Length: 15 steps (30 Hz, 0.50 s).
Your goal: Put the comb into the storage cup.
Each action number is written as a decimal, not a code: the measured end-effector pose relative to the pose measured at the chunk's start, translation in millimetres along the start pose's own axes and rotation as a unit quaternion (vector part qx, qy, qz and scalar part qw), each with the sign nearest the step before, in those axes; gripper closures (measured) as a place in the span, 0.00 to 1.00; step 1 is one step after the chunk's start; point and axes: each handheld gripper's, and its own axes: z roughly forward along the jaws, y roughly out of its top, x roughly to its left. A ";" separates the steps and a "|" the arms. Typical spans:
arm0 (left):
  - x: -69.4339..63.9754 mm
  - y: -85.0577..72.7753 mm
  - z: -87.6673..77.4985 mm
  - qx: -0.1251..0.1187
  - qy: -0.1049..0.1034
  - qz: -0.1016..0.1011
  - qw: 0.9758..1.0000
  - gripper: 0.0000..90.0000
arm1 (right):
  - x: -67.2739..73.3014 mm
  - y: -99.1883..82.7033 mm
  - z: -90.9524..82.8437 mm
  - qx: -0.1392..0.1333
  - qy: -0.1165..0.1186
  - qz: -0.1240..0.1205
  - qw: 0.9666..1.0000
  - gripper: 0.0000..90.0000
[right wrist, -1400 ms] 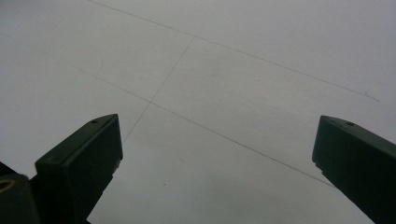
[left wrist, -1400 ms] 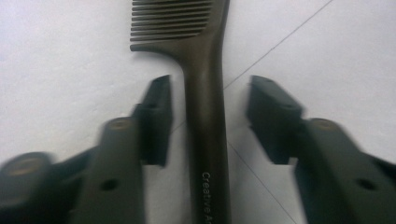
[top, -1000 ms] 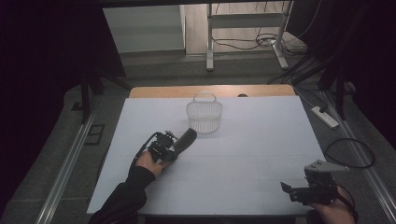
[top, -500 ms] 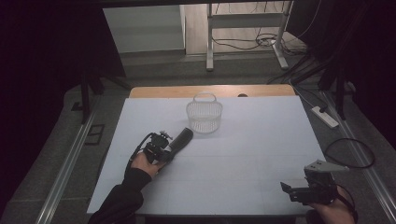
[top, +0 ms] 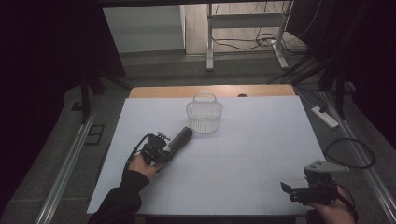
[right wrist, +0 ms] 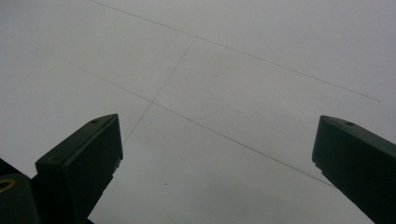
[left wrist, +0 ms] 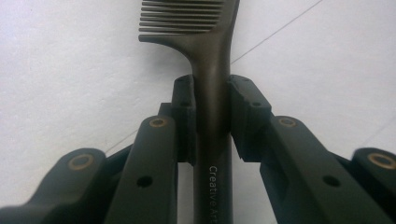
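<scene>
Two grippers are over the white bench [top: 243, 154]. The left gripper [top: 173, 142] sits left of the middle, low over the sheet, and its jaws are clamped on the handle of a dark comb [left wrist: 210, 70]. In the left gripper view the pads [left wrist: 184, 114] press on both sides of the handle just below the teeth, and white lettering runs along the handle between the jaws. From the high view the comb [top: 181, 137] sticks out from the gripper up and to the right, its far end near a clear basket [top: 204, 115] but apart from it. That basket stands upright near the far edge, handle raised. The right gripper [top: 292, 190] is at the near right corner, well apart from the comb; in the right gripper view its jaws stand wide open with bare bench between them.
</scene>
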 end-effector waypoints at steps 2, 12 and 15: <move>-1.2 -1.5 -3.3 -0.008 -0.001 0.000 1.000 0.80 | 0.0 0.0 0.0 0.000 0.000 0.000 1.000 0.02; -2.7 -8.8 -15.5 -0.036 -0.014 -0.001 0.999 0.80 | 0.2 0.1 -0.2 -0.001 0.000 -0.001 1.000 0.02; -2.9 -11.6 -19.4 -0.045 -0.016 -0.003 0.999 0.80 | 0.3 0.1 -0.2 -0.001 0.000 -0.002 1.000 0.02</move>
